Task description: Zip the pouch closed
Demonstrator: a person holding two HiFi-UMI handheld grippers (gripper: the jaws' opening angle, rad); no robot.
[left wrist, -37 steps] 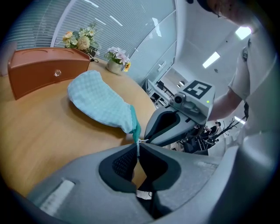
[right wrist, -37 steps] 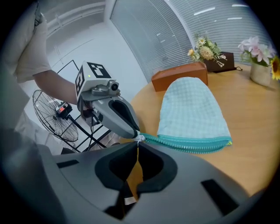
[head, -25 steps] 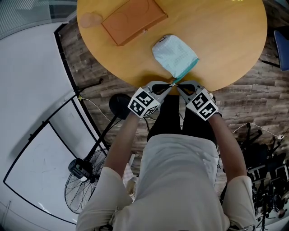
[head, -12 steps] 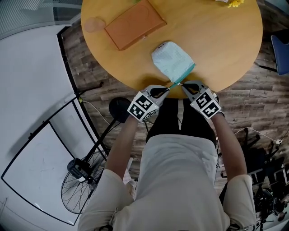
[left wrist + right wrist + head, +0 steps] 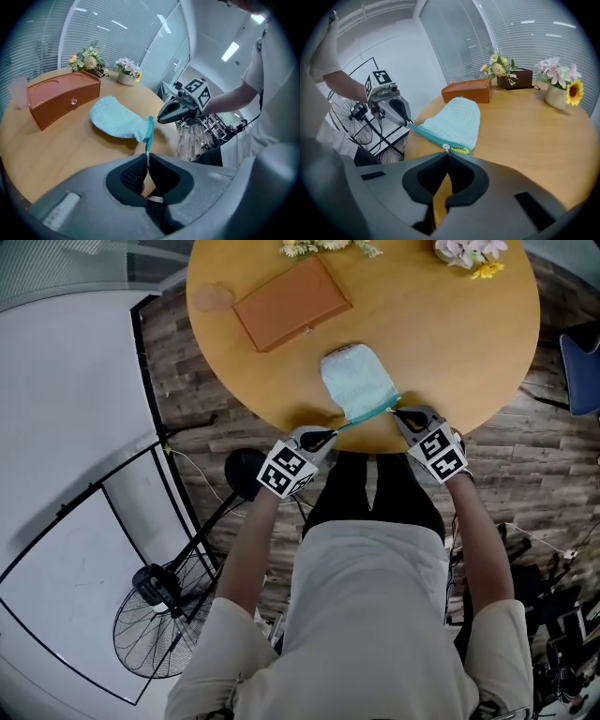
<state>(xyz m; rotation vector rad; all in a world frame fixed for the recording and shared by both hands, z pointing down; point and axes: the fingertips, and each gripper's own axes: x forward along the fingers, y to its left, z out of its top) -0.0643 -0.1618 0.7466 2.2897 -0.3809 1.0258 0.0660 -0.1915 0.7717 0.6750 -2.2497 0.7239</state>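
Since a second ago the two grippers, then side by side at the pouch's near corner, have drawn apart. The right gripper (image 5: pixel 397 411) has travelled along the table (image 5: pixel 459 324) edge, jaws pressed fully together on the zipper pull (image 5: pixel 446 147). The left gripper (image 5: pixel 332 432), jaws nipped almost shut on the end of the teal zip tape (image 5: pixel 149 133), anchors it. The pale blue pouch (image 5: pixel 356 381) lies at the table's near edge. The zip between the grippers looks closed; only a short yellow-green stretch (image 5: pixel 460 150) beyond the pull seems left

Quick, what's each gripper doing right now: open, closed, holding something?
Left gripper: closed, pinching the zipper end of the pouch.
Right gripper: closed on the zipper pull.
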